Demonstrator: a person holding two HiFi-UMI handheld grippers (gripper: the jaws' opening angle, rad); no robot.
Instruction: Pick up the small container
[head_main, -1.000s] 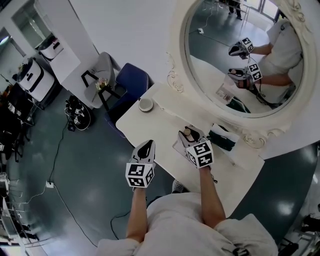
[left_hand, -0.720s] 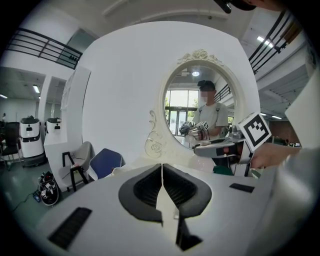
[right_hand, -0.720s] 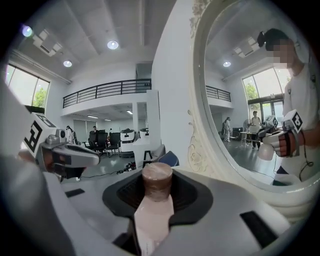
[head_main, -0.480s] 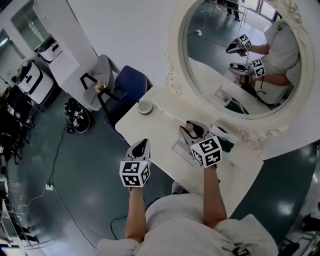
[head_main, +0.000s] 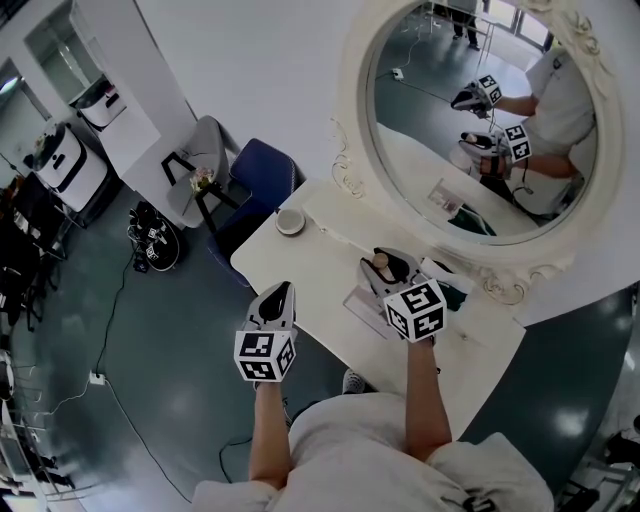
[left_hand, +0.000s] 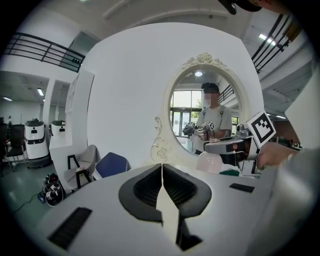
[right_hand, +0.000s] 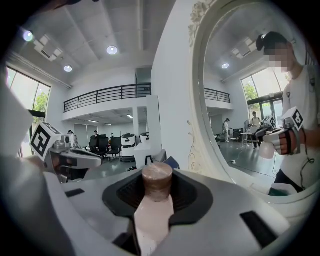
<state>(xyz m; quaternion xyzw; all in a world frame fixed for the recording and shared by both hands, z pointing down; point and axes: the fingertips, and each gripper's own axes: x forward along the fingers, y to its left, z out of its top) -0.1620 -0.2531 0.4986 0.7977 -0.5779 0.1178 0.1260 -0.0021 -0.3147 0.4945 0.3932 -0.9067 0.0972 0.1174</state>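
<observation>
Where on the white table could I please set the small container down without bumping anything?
The widest bare stretch of table lies between the round dish and the tray. The near right end, beyond the dark pouch, also looks free. Tray and pouch crowd the strip under the mirror.

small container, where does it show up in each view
Head view: the small container is right of centre, gripped in the right claw.
Left gripper view: right of centre, a pale body hanging below the right claw.
Right gripper view: bottom centre, brown cap up, clamped between the jaws.
Shared landmark: the ornate oval mirror.
</observation>
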